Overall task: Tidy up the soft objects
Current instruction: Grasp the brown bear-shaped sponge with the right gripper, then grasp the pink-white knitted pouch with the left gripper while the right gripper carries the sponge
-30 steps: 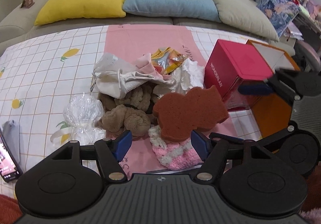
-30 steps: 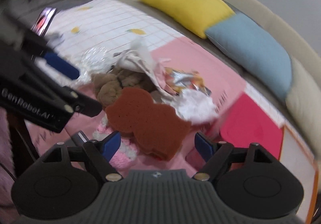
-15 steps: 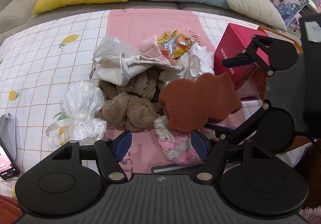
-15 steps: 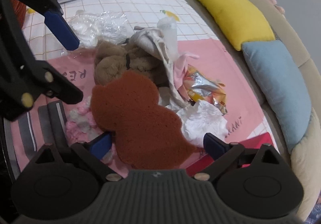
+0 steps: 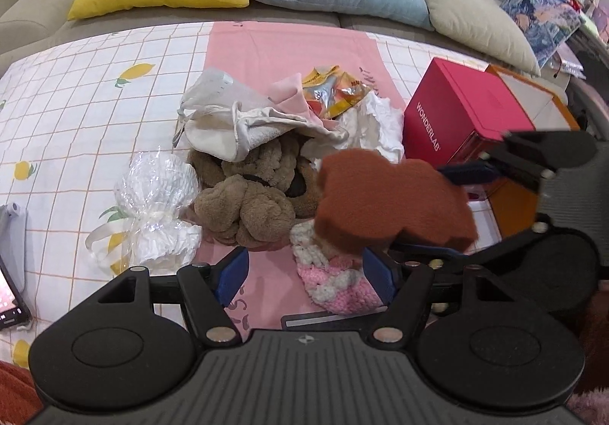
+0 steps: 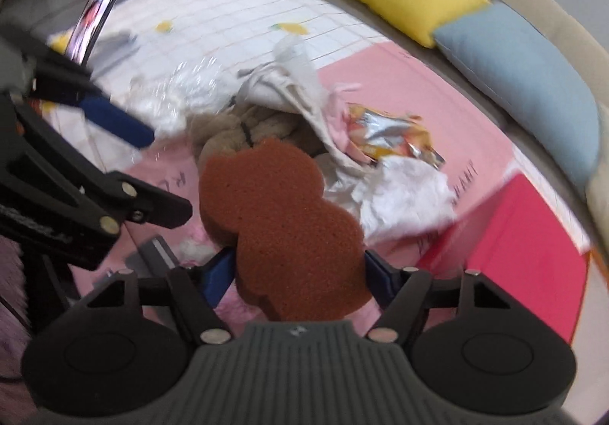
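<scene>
The right gripper (image 6: 298, 272), at six o'clock in its own view, has its blue-padded jaws pressed against both sides of the rust-brown, animal-shaped foam sponge (image 6: 281, 227), which appears lifted just clear of the heap; most of the sponge sticks forward past the pads, so a quick swing could let the soft foam bend, twist or squeeze out of the narrow hold. In the left wrist view the left gripper (image 5: 304, 270) stands wide apart and holds nothing, with the pink-and-white crocheted piece (image 5: 335, 280) lying between its fingers, partly under the sponge at three o'clock; the two tools sit close, and I judge a collision possible if either one crosses. Beyond, at twelve o'clock, the brown plush knotted toy (image 5: 251, 204) touches the cream drawstring cloth bag (image 5: 232, 128), and the clear-wrapped white bundle (image 5: 160, 211) lies at ten o'clock; a low sponge could drag these. Further right, the magenta cardboard box (image 5: 453, 116) could be knocked by a wide sweep.
</scene>
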A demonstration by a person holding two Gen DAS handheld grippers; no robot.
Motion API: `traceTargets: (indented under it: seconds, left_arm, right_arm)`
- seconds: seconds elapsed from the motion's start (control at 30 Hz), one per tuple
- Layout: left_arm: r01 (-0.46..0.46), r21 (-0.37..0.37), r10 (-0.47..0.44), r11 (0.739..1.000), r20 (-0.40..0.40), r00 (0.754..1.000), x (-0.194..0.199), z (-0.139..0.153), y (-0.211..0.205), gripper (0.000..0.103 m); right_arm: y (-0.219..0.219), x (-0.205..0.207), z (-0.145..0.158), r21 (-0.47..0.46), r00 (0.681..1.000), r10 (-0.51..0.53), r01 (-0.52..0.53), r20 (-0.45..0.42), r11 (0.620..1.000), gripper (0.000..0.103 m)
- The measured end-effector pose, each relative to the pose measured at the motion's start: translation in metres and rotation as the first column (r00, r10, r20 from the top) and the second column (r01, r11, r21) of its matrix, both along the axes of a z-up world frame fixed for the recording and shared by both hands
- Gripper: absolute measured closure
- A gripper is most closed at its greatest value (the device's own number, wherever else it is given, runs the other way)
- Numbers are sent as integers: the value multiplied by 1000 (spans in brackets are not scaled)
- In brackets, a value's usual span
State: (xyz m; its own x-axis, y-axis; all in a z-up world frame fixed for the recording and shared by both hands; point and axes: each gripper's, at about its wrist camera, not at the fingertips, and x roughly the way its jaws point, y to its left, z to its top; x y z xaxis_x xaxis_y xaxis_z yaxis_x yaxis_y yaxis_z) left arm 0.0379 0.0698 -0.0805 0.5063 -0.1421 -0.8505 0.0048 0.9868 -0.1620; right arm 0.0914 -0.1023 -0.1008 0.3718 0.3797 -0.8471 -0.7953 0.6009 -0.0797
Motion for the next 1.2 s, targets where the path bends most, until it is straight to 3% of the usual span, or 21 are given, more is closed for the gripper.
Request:
traceTargets:
  seconds: [0.1,0.17,0.27,0.37,0.53,0.77,0.93,1.03,1.1,1.2]
  left_arm:
    - [1,-17,-1,1000,6,1000,-2,-2,0,17]
    - [6,-38,-6,999,2,1000,0,-5,-2,15]
    - [32,-64,-31,997,16,999,4,-12,-8,13]
    - [51,-54,-52,997,-7,999,10,-27,-18,13]
    - [-7,-54,4,999,-53,999,18,-52,-23,13]
    - [-47,-105,33,993,-127,991,27,-76,-24,11]
    - [33,-18,-35,999,-81,996,25,-81,-40,10]
    - [74,-24,-75,997,-60,995,24,-79,-42,31]
    - [82,-26,-83,996,-58,995,23,-78,-43,36]
    - [98,7,-98,995,-56,994,22,-77,-45,53]
  right_arm:
    - [-15,-5,7,53,990,-132,134,-49,990,32]
    - [-27,-5,8,62,965,-242,248,-96,967,32]
    - [-48,-6,5,92,907,-385,404,-174,910,32]
    - [-70,-6,-4,79,825,-523,548,-213,833,32]
    - [-80,-2,-25,43,751,-597,632,-283,774,32]
    - [-85,-4,-40,27,741,-592,631,-317,775,32]
    - [-87,-4,-44,25,751,-582,619,-313,785,31]
    - [-87,-4,-46,23,754,-578,614,-312,789,31]
    - [-86,-5,-46,21,758,-575,610,-309,792,31]
    - [-85,-6,-45,22,764,-570,603,-301,797,31]
